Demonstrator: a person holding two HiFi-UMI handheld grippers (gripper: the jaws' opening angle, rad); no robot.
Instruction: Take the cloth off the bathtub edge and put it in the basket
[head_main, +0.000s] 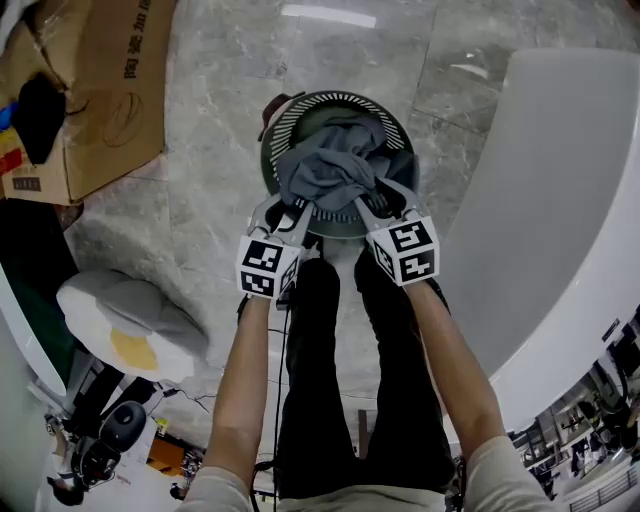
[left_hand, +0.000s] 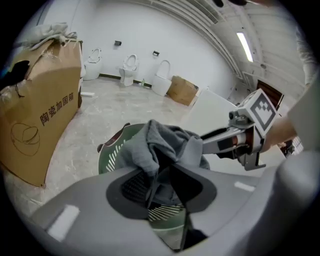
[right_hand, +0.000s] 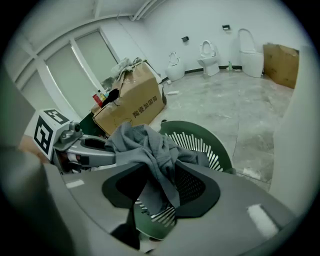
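A grey cloth lies bunched over the round green slatted basket on the marble floor, mostly inside it and heaped above the rim. My left gripper is at the basket's near rim, shut on a fold of the cloth. My right gripper is beside it at the cloth's right end. In the right gripper view its jaws stand apart, and the cloth hangs loosely through the gap over the basket. The white bathtub curves along the right.
A large cardboard box stands at the upper left. An egg-shaped cushion lies at the left. The person's legs in black trousers are just below the basket. Toilets line the far wall.
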